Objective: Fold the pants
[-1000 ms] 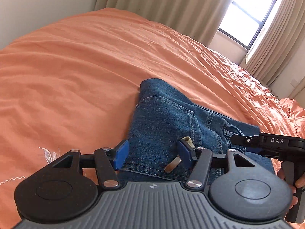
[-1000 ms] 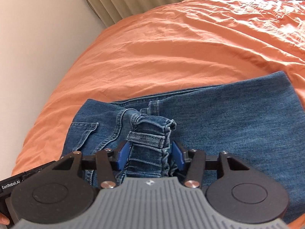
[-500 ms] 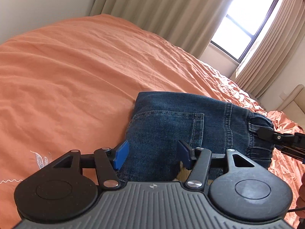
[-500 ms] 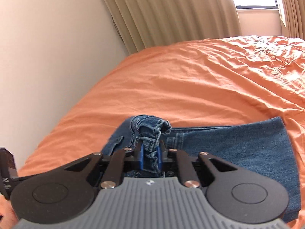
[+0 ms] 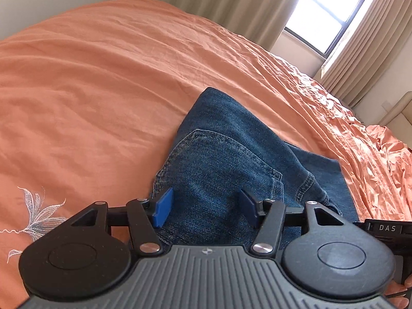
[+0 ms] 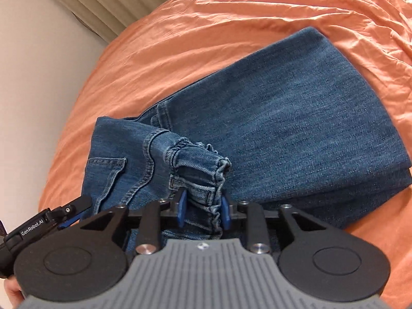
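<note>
Since half a second ago the right gripper (image 6: 202, 207) has widened from a tight pinch on the bunched waistband to a looser straddle, and the raised waist end has come down onto the folded legs. The left gripper (image 5: 204, 209) stays spread wide over the seat of the garment.

The orange cotton bedspread (image 5: 108, 82), wrinkled and stitched with a white flower (image 5: 38, 213) at its near edge, covers the bed under everything. Beige pleated curtains (image 5: 211, 2) hang behind it, beside a bright window (image 5: 327, 13).

The blue denim pants (image 6: 296, 118) lie on the bedspread, legs doubled into a broad flat slab, the waist end with its back pocket (image 5: 224, 164) lapped over them.

The right gripper's blue pads (image 6: 182, 206) sit either side of the gathered waistband (image 6: 203, 177), partly apart; whether they press the cloth I cannot tell. The left gripper's blue pads (image 5: 162, 208) stand well apart, holding nothing, denim beneath them.
</note>
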`<state>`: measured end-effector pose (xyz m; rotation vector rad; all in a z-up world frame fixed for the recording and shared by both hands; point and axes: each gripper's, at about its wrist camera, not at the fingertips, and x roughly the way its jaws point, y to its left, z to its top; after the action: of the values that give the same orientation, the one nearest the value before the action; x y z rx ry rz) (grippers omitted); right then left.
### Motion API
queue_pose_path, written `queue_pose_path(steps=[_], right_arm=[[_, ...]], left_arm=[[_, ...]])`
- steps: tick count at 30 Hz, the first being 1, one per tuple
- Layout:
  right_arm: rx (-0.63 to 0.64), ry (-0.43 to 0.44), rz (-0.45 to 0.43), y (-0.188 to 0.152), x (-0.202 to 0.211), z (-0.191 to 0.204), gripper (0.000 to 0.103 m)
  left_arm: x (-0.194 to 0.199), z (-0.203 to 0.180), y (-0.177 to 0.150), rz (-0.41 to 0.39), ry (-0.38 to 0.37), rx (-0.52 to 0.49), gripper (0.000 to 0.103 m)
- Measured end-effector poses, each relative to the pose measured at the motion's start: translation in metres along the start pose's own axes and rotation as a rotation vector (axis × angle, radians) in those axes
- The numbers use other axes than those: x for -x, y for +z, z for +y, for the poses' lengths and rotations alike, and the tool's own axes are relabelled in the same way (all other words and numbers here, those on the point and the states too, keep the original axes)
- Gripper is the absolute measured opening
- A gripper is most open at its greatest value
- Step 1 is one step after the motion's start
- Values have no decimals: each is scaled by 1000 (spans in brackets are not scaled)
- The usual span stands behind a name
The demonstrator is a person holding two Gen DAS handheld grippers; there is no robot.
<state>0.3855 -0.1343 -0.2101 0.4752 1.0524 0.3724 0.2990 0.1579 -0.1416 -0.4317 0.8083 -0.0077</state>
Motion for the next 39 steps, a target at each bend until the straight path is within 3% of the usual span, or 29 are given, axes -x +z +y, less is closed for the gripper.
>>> queue_pose_path(steps=[7, 9, 11, 12, 16, 23, 33, 36, 39], right_arm=[[-109, 106, 76, 5, -24, -14, 57], [-117, 103, 80, 5, -33, -13, 56], [-93, 95, 76, 6, -37, -7, 49], [-89, 113, 77, 6, -37, -4, 34], [-42, 105, 54, 7, -31, 7, 21], [95, 91, -15, 10, 3, 40, 16], [252, 87, -57, 77, 63, 113, 15], [295, 88, -112, 96, 89, 118, 15], [266, 28, -115, 112, 95, 95, 15]], left_arm=[[-4, 3, 3, 3, -22, 24, 67], [-5, 4, 2, 3, -30, 36, 67], [-7, 4, 2, 5, -31, 39, 67], [-7, 4, 2, 6, -32, 39, 67], [-9, 3, 1, 4, -27, 50, 67], [5, 5, 2, -36, -20, 71, 67], [41, -12, 36, -154, -8, 69, 67], [47, -20, 44, -178, -23, 59, 67], [43, -27, 46, -171, -31, 50, 67]])
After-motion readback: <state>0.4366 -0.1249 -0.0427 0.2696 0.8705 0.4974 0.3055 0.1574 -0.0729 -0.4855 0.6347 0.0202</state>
